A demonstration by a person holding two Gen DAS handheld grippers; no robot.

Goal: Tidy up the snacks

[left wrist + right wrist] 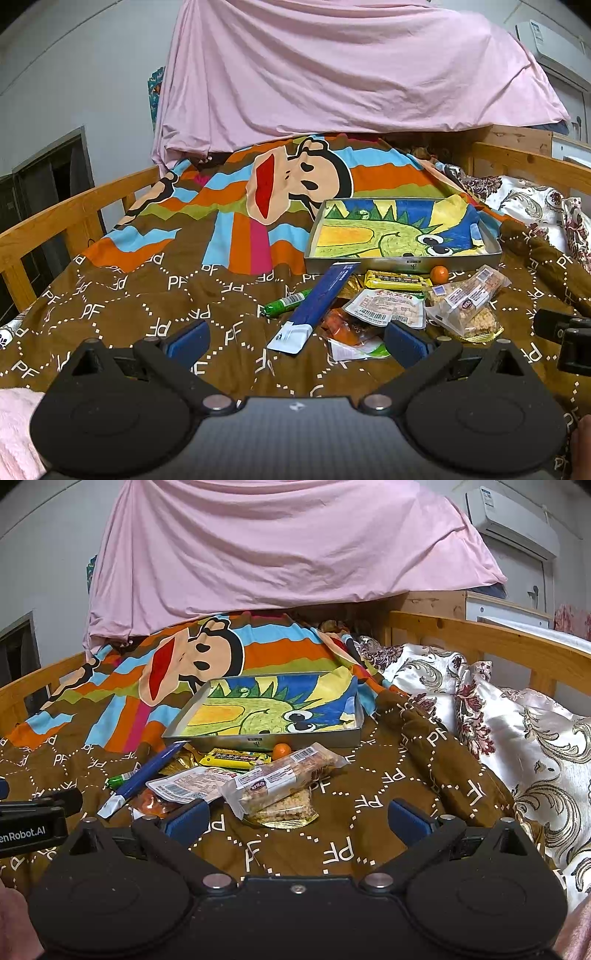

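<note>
- The left hand-held gripper [297, 341] fills the bottom of its own view, its blue-padded fingers [188, 341] spread wide with nothing between them, hovering over the brown quilt [129, 302] just short of the snack pile.
- The right hand-held gripper [297, 821] is likewise spread and empty; its left finger tip sits just in front of the clear cereal-bar packet [280, 781].
- The snacks lie in a loose heap on the quilt, directly in front of the shallow metal tray [402, 264], which holds only a dinosaur-print cloth [399, 230].
- In the left view a long blue sachet [317, 301] lies diagonally over the heap, with a green-wrapped stick [286, 304] beside it on the left, a white flat packet [386, 304] in the middle and an orange wrapper [341, 325] under it.
- A yellow bar [395, 280] and a small orange fruit [439, 273] rest against the tray's front wall.
- Only the left view shows the white-and-green packet [358, 350] at the near edge of the heap, and a pink fluffy sleeve [16, 428] at lower left.
- Only the right view shows the floral satin bedding [517, 738] spreading along the right side, and the wall air conditioner [511, 517] in full.
- Each view catches the other gripper at its edge.
- A pink sheet [277, 546] hangs behind the bed in both.
</note>
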